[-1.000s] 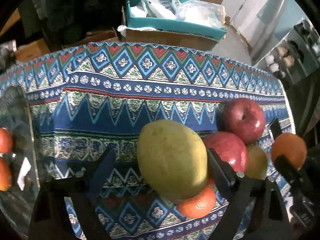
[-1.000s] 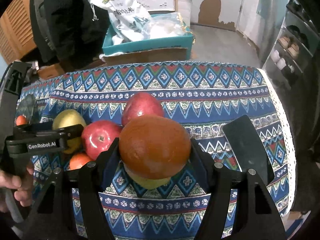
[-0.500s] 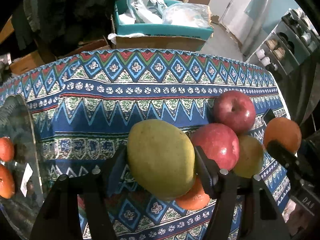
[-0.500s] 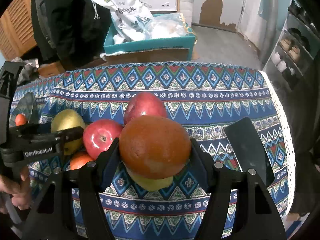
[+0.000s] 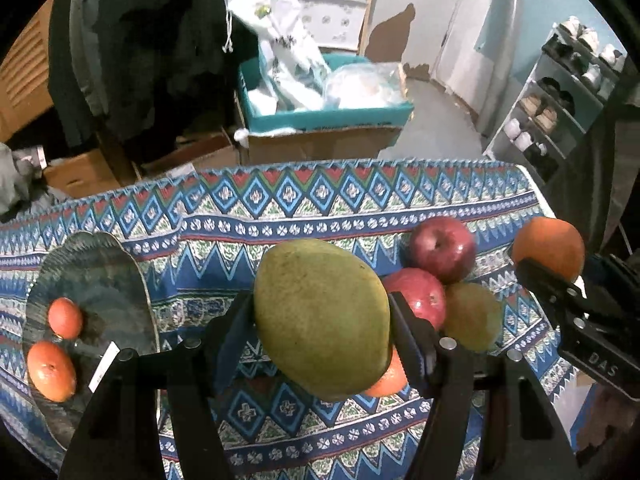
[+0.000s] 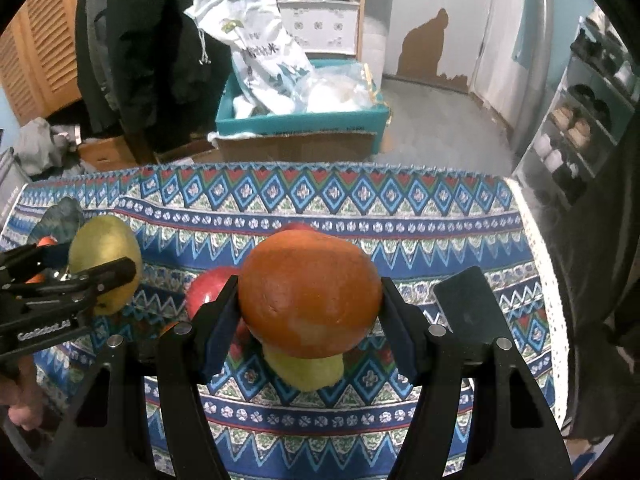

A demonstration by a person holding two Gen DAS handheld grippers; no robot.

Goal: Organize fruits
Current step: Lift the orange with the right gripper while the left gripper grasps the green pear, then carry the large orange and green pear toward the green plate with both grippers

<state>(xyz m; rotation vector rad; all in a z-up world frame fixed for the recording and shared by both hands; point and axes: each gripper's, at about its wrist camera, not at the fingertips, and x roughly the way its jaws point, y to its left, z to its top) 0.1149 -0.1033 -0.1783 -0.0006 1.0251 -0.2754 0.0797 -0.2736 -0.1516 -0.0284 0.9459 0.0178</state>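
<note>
My left gripper point(image 5: 322, 320) is shut on a green mango point(image 5: 320, 316) and holds it above the patterned tablecloth. My right gripper point(image 6: 310, 308) is shut on a large orange point(image 6: 310, 292), also lifted; the orange shows in the left wrist view point(image 5: 548, 246) at the far right. On the cloth lie two red apples point(image 5: 442, 248) point(image 5: 420, 298), a green-yellow fruit point(image 5: 474, 316) and a small orange point(image 5: 386, 380) half hidden under the mango. A grey-blue plate point(image 5: 100, 280) at the left holds two small oranges point(image 5: 66, 317) point(image 5: 51, 370).
A dark flat slab point(image 6: 466, 308) lies on the cloth at the right. Behind the table stands a teal-rimmed cardboard box point(image 6: 304, 132) with white bags. A shoe rack point(image 5: 560, 96) is at the far right. The table's right edge point(image 6: 540, 280) is close.
The left gripper closed on the mango and lifted it, showing more of the plate and room. The right gripper rose with its orange.
</note>
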